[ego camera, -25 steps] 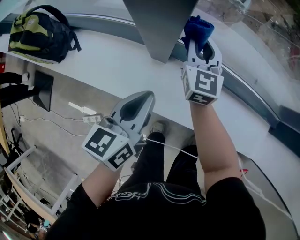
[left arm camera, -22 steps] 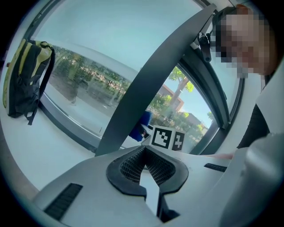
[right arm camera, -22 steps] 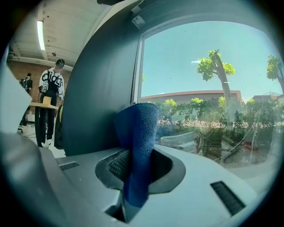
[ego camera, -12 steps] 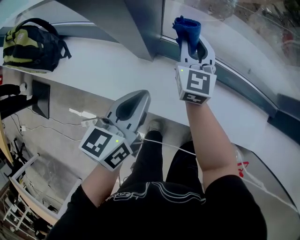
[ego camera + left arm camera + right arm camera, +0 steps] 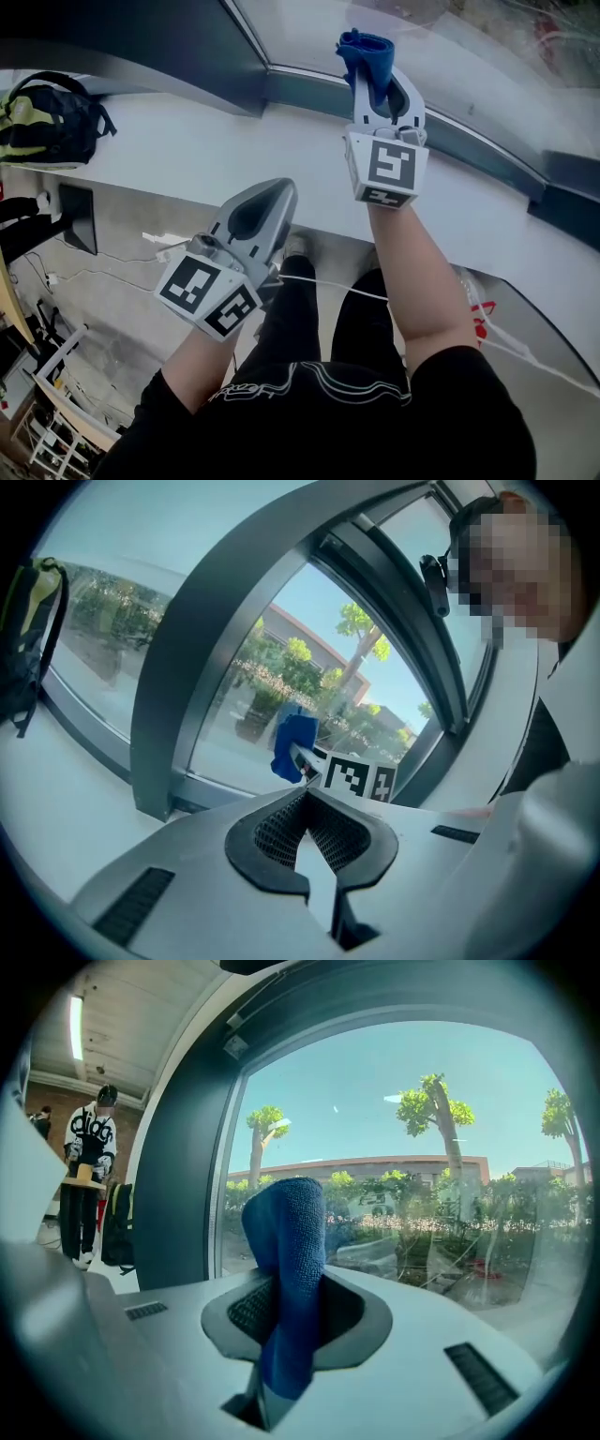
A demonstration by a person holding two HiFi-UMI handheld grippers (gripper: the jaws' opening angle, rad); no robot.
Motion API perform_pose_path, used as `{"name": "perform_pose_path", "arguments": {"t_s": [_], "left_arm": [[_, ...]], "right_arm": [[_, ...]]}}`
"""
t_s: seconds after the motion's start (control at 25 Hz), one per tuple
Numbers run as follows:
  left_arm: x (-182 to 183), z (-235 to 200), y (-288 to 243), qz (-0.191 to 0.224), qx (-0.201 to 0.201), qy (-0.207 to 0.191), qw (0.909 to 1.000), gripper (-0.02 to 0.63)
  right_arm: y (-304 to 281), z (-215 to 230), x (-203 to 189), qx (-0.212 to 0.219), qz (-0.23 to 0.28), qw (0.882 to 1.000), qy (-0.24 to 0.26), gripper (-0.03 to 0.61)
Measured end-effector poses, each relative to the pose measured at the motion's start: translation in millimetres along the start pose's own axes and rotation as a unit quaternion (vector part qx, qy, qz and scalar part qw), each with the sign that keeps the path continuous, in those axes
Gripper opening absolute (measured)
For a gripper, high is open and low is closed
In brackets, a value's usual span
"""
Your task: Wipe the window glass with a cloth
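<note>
A blue cloth [image 5: 367,53] sticks up out of my right gripper [image 5: 377,73], which is shut on it and held up just in front of the lower window glass [image 5: 450,52]. In the right gripper view the cloth [image 5: 285,1269] stands folded between the jaws, with the glass [image 5: 431,1166] close behind it. My left gripper [image 5: 278,195] hangs lower and to the left, over the white sill [image 5: 178,150], shut with nothing in it. The left gripper view shows its jaws [image 5: 306,803] closed, and beyond them the cloth [image 5: 293,742] against the glass [image 5: 272,658].
A dark window post [image 5: 178,667] stands left of the pane, its base on the sill [image 5: 202,61]. A black and green backpack [image 5: 47,122] lies on the sill at far left. A white cable [image 5: 323,284] runs across the floor below. A person [image 5: 88,1180] stands at the far left.
My right gripper has carried the cloth a little up and left, from beside the post to in front of the glass. The left gripper has hardly moved.
</note>
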State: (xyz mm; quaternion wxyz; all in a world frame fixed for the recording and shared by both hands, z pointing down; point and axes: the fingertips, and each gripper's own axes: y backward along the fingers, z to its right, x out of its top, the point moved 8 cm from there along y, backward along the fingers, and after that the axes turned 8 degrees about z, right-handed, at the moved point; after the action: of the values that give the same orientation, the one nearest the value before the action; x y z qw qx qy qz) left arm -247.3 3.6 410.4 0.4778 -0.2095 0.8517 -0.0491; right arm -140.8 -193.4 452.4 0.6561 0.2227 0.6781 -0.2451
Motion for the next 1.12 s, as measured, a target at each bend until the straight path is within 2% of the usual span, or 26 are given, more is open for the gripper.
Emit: {"name": "perform_pose_path", "arguments": {"t_s": [0.2,0.44,1.12], "left_arm": [[-18.5,30.3,-21.8,-0.005,-0.014,-0.005,0.9999,0.006],[-39.0,65.3,-42.7,-0.013,-0.025,-0.005,0.9996,0.006],[-84.3,171.6,-116.6,-0.039,-0.063,-0.015,0.9971,0.006]], "right_arm": [[22.5,42.9,-6.0,-0.016,0.004,1.000,0.007,0.067],[53.7,96.3,-16.8,-0.042,-0.011,0.998,0.051,0.067],[136.5,239.3,-16.4,-0.090,-0.004,0.994,0.063,0.067]]}}
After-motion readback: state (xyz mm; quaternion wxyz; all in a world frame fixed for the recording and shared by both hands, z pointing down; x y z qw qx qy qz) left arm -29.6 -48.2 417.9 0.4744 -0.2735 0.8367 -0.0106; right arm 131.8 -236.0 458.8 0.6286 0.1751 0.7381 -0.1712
